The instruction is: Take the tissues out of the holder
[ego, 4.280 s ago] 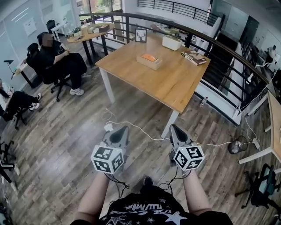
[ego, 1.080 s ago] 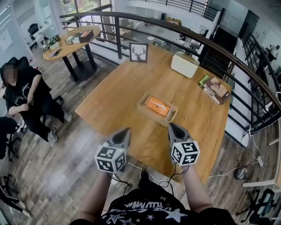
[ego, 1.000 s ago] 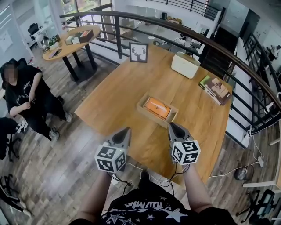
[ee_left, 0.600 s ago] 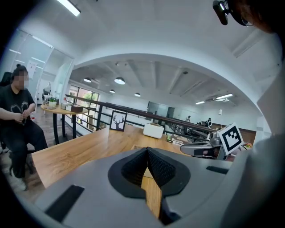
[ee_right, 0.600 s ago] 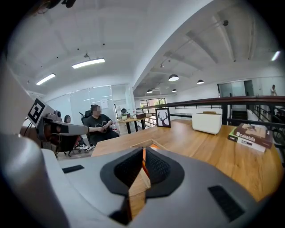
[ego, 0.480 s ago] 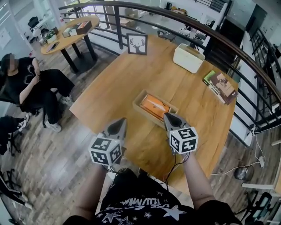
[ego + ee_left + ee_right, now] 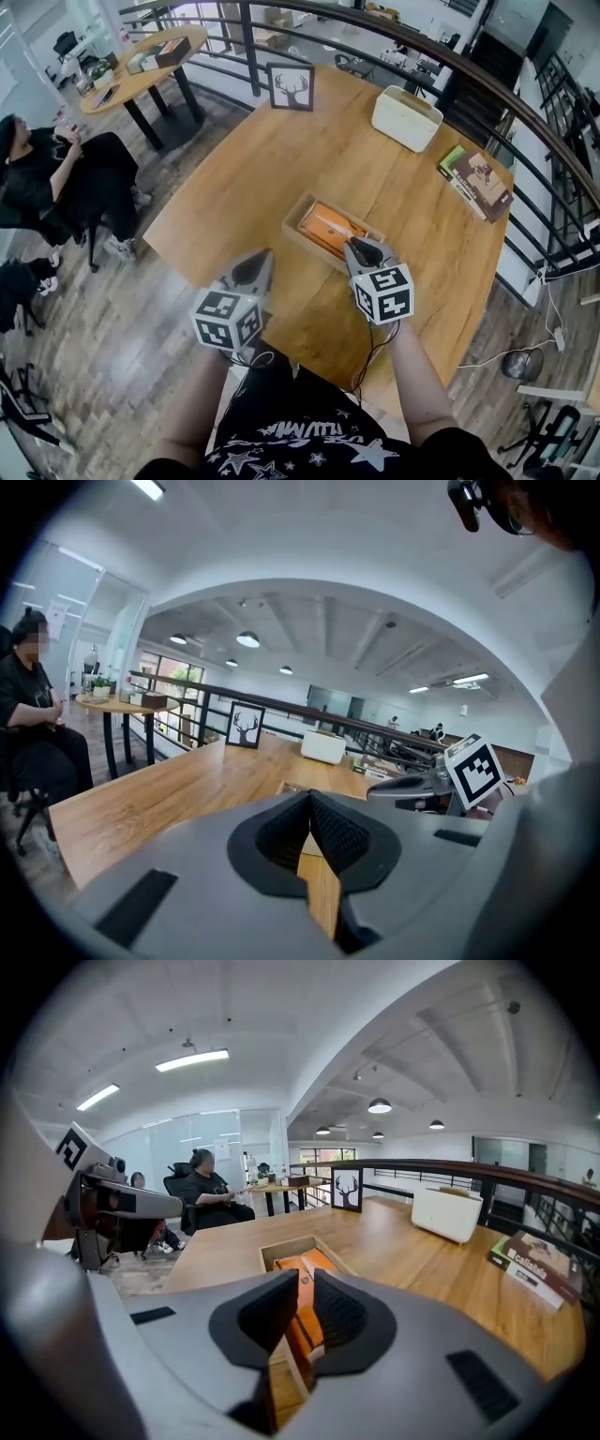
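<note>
A shallow wooden holder (image 7: 302, 243) lies on the wooden table (image 7: 244, 169) with an orange tissue pack (image 7: 330, 228) inside it. My right gripper (image 7: 356, 247) hovers over the holder's near right end, shut with nothing between its pads. In the right gripper view the tissue pack (image 7: 302, 1262) and the holder (image 7: 279, 1247) sit just beyond the right gripper (image 7: 307, 1275). My left gripper (image 7: 260, 255) hangs over the table's near edge, left of the holder and apart from it. In its own view the left gripper (image 7: 309, 795) is shut and empty, with the holder (image 7: 292, 787) just beyond it.
Beyond the holder stand a framed deer picture (image 7: 291, 86), a white box (image 7: 406, 105) and books (image 7: 476, 178). A dark railing (image 7: 525, 98) curves behind the table. A seated person (image 7: 47, 178) and a round table (image 7: 141, 66) are at the left.
The person has stepped closer to the table. Both grippers moved forward and down; the right one now reaches over the holder's near end.
</note>
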